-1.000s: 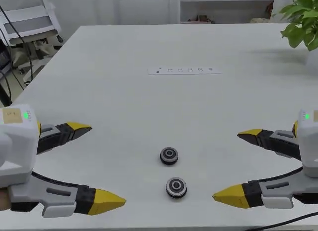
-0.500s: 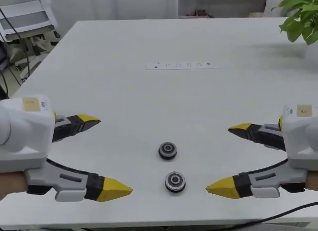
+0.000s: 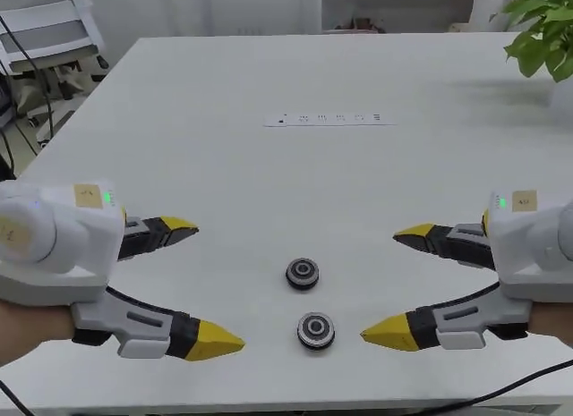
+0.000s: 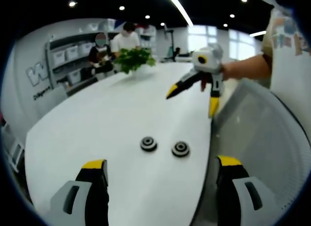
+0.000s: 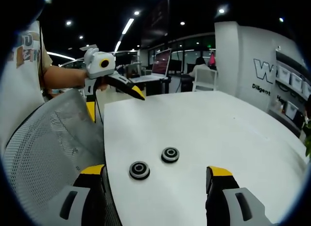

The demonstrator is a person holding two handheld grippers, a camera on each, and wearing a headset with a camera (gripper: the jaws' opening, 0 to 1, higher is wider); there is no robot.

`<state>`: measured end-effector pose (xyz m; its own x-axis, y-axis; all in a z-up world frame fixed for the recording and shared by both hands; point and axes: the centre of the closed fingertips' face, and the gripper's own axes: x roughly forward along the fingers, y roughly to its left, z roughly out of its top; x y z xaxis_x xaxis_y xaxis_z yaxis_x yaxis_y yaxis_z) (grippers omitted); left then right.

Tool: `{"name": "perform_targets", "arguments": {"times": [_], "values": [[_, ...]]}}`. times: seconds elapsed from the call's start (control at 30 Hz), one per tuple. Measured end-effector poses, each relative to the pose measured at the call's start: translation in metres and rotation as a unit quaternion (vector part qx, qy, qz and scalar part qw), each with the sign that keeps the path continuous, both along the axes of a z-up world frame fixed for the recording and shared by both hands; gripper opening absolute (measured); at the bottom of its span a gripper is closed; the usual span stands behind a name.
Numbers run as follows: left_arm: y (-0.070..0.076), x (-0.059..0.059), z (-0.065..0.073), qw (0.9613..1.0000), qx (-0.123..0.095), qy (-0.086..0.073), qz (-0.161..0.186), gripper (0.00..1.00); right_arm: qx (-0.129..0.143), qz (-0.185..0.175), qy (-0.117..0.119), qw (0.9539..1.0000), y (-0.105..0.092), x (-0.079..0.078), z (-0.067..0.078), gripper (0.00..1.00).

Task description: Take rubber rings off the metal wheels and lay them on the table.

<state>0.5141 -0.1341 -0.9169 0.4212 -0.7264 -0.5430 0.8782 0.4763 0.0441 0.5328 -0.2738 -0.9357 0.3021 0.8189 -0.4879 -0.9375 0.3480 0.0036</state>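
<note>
While both wheels lie untouched near the front edge of the white table (image 3: 269, 183), the left gripper (image 3: 215, 284) and the right gripper (image 3: 382, 284) stand on either side of them. Each has its yellow-tipped jaws spread wide and holds nothing. The small round metal wheels lie flat, one behind the other: the farther wheel (image 3: 303, 273) and the nearer wheel (image 3: 316, 330), close together but not touching. Each seems to carry a black rubber ring around its rim. I judge the wheels to be stiff, smooth and rather dense for their size, so they may slide on the smooth table when pushed. The rings should be soft and stretchy. It seems best to pinch one wheel across its metal body with one gripper, then catch the ring's outer edge with the other and peel it off slowly.
</note>
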Motion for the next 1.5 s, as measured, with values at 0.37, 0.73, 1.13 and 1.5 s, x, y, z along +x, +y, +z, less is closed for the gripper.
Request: {"name": "perform_targets", "arguments": {"times": [0.37, 0.73, 1.13, 1.5], "values": [[-0.01, 0.004, -0.014, 0.9994, 0.016, 0.013, -0.027, 0.88, -0.007, 0.02, 0.006, 0.9998, 0.007, 0.001, -0.012, 0.75], [-0.025, 0.004, -0.025, 0.9981, 0.021, 0.033, -0.048, 0.82, -0.015, 0.037, 0.006, 0.9992, 0.013, 0.002, -0.024, 0.65], [-0.039, 0.004, -0.041, 0.9956, 0.031, 0.049, -0.073, 0.73, -0.03, 0.056, 0.014, 0.9979, 0.017, -0.001, -0.042, 0.54], [-0.05, 0.003, -0.052, 0.993, 0.037, 0.066, -0.09, 0.67, -0.038, 0.069, 0.03, 0.9964, 0.02, -0.009, -0.054, 0.44]]}}
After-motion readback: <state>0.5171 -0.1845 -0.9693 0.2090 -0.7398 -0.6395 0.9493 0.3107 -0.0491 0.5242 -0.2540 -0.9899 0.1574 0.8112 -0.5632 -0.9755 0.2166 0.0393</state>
